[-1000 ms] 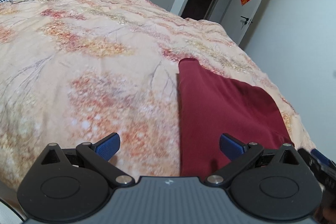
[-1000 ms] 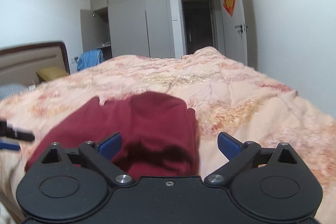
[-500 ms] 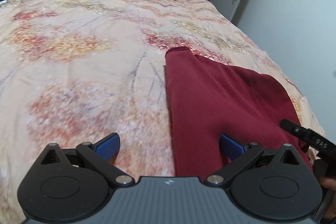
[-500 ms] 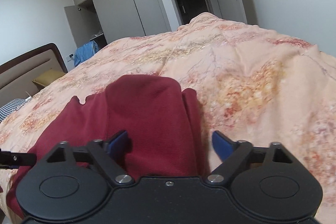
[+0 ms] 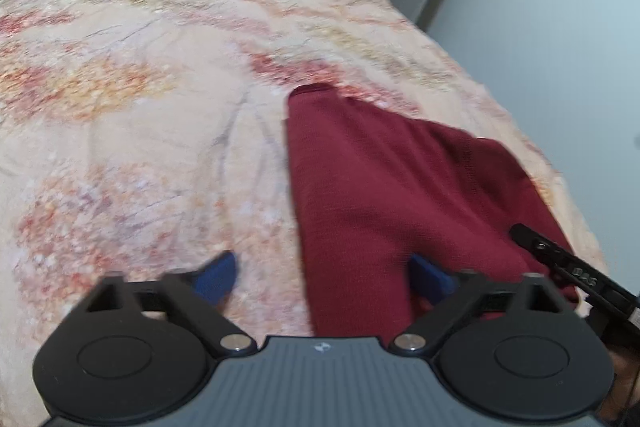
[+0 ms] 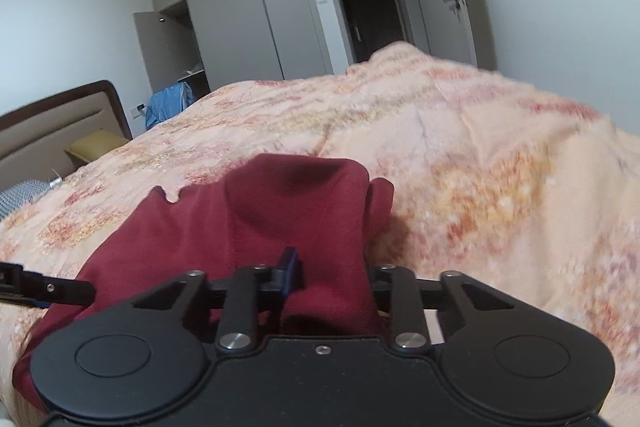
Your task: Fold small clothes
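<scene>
A dark red garment lies folded on the floral bedspread. My left gripper is open, its jaws straddling the garment's near left edge, one blue pad on the bedspread and the other on the cloth. My right gripper is shut on the near right edge of the red garment, which bunches up between the jaws; its right pad is hidden by cloth. The right gripper's finger shows at the right edge of the left wrist view.
The bed's right edge drops off close beside the garment, with a white wall beyond. A headboard, a yellow pillow and a blue cloth are far left. Wardrobe doors and a dark doorway stand behind the bed.
My right gripper has closed on the garment's near right edge. My left gripper has moved in lower over the near left edge, still open.
</scene>
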`<state>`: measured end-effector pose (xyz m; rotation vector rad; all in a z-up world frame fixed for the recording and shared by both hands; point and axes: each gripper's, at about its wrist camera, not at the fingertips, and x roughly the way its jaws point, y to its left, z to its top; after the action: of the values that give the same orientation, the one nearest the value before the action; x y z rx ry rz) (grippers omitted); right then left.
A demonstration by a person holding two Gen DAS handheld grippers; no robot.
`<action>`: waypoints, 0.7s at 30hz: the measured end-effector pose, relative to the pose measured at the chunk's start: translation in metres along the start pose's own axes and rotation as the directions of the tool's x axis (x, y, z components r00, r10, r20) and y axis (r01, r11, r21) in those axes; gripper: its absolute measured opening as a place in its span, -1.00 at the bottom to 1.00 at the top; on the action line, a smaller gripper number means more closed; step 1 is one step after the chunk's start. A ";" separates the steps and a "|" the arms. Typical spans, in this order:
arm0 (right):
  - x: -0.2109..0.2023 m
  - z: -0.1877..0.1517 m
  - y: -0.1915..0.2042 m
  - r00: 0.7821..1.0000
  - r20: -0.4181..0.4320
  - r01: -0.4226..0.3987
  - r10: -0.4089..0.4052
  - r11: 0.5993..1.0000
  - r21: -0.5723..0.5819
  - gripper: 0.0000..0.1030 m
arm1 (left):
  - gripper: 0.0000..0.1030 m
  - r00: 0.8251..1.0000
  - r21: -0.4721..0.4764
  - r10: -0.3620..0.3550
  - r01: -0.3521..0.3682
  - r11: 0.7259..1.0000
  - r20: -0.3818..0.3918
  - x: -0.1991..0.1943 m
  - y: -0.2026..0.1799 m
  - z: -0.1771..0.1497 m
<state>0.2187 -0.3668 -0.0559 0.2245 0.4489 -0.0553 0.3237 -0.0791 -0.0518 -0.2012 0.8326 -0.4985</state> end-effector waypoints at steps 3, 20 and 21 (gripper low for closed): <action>-0.009 0.005 0.014 0.999 0.041 0.001 0.002 0.998 -0.056 -0.60 | 0.03 0.998 -0.011 -0.062 0.062 0.998 -0.004 -0.002 -0.004 0.002; 0.017 0.057 0.145 0.937 0.206 -0.220 0.284 0.933 -0.285 -0.63 | -0.54 0.971 0.061 0.093 -0.109 0.992 0.221 -0.080 0.026 0.037; 0.026 0.061 0.154 0.929 0.205 -0.246 0.309 0.927 -0.283 -0.63 | -0.54 0.963 0.051 0.121 -0.137 0.989 0.239 -0.086 0.033 0.040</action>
<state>0.2840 -0.2309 0.0173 0.0267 0.1683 0.2527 0.3163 -0.0090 0.0192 -0.1395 0.5912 -0.3712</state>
